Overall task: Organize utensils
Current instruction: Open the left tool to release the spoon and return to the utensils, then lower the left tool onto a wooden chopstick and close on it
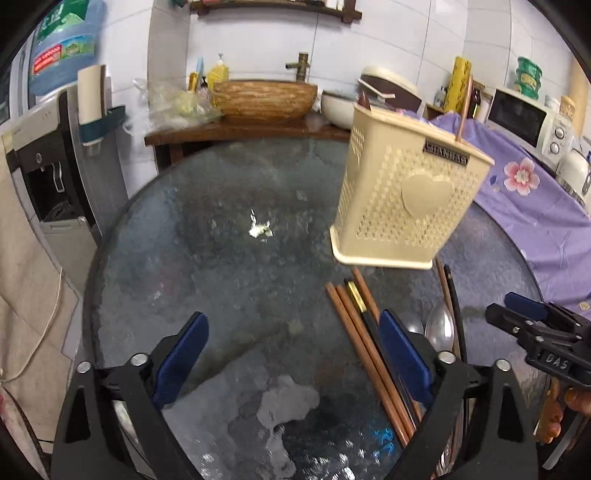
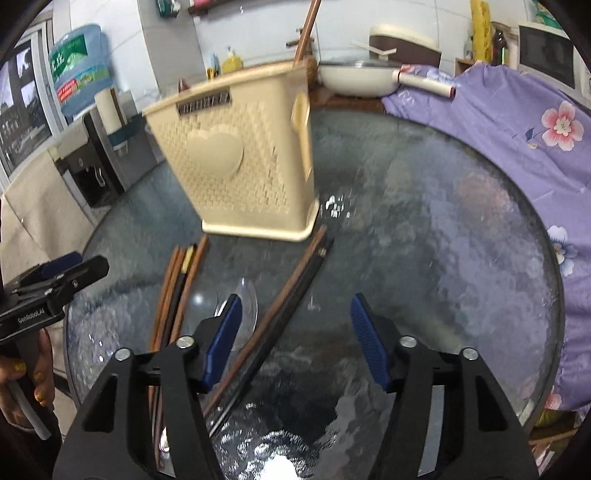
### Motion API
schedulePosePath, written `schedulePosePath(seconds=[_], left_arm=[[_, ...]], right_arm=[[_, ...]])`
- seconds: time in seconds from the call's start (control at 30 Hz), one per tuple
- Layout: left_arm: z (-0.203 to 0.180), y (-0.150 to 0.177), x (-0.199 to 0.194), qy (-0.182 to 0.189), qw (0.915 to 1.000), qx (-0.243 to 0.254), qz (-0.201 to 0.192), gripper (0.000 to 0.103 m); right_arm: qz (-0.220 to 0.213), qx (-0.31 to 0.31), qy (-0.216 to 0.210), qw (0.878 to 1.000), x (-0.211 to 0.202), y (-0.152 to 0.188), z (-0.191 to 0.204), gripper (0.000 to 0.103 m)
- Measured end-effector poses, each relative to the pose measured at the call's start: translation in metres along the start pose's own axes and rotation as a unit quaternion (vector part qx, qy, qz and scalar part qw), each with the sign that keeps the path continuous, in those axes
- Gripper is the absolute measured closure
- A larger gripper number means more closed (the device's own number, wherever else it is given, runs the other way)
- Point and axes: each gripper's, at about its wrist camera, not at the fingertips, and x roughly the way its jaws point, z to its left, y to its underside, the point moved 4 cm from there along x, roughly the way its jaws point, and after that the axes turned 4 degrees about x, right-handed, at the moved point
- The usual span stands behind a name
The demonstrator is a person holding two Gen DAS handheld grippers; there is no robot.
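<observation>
A cream perforated utensil holder (image 1: pixel 406 199) with a heart on its side stands on the round glass table (image 1: pixel 229 266); it also shows in the right wrist view (image 2: pixel 243 170), with one brown chopstick (image 2: pixel 306 33) standing in it. Several brown and black chopsticks (image 1: pixel 365 350) and a metal spoon (image 1: pixel 439 328) lie on the table in front of it. In the right wrist view one bundle of chopsticks (image 2: pixel 173 291) lies at the left, another pair (image 2: pixel 291 295) runs diagonally, and the spoon (image 2: pixel 243 310) lies between. My left gripper (image 1: pixel 291 354) is open and empty. My right gripper (image 2: pixel 295 343) is open and empty above the diagonal pair.
A purple floral cloth (image 2: pixel 517 122) covers the right side. A wooden counter (image 1: pixel 236 129) with a basin, bottles and a white pot (image 2: pixel 354 79) stands behind the table. A water dispenser (image 1: pixel 48 155) is at the left, a microwave (image 1: pixel 521 118) at the right.
</observation>
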Motion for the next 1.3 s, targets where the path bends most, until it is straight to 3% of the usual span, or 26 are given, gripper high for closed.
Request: schedulePosePath(seconds=[0.27,0.43,0.67,0.77,1.3], left_arm=[[-0.012,0.020,0.016,0.027,0.9987,0.006,0.042,0.037],[-0.023,0.027,0.020,0.034,0.9978,0.019,0.054,0.041],[-0.033,0.027,0.025,0.037,0.9970,0.030,0.060,0.044],[-0.039,0.029,0.026,0.038,0.9966,0.035,0.063,0.046],[-0.046,0.030,0.036,0.023,0.9962,0.049,0.069,0.053]], right_arm=[[0.041,-0.010,0.006,0.999,0.018,0.018,0.012,0.063],[0.058,-0.002,0.009,0.998,0.024,0.023,0.016,0.073],[0.063,-0.017,0.035,0.997,0.028,0.023,0.025,0.074],[0.063,-0.036,0.055,0.996,0.029,0.023,0.028,0.079],[0.059,-0.047,0.068,0.995,0.025,0.026,0.021,0.080]])
